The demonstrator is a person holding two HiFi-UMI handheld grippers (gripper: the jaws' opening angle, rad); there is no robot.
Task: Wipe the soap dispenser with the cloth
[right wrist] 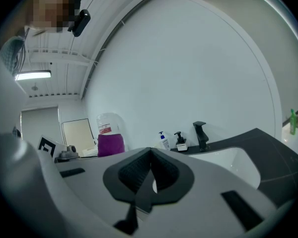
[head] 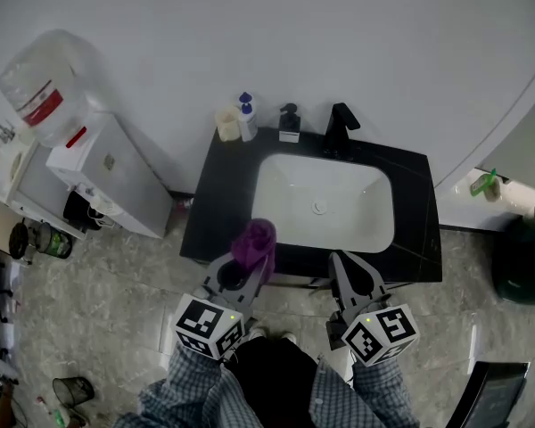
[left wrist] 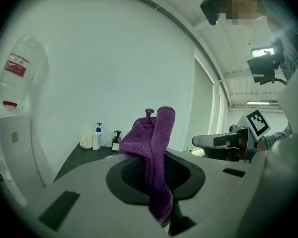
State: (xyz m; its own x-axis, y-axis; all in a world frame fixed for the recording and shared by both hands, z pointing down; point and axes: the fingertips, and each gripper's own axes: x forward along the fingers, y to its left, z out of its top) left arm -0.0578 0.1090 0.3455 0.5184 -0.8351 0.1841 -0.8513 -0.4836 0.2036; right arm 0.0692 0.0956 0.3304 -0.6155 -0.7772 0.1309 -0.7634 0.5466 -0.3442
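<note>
At sink — cloth pinched in left gripper; right gripper closed, apparently empty

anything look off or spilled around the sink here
Nothing stands out. The soap dispenser and white pump bottle stand upright on the black counter, no spill shows, and the purple cloth hangs clamped in the left gripper.
</note>
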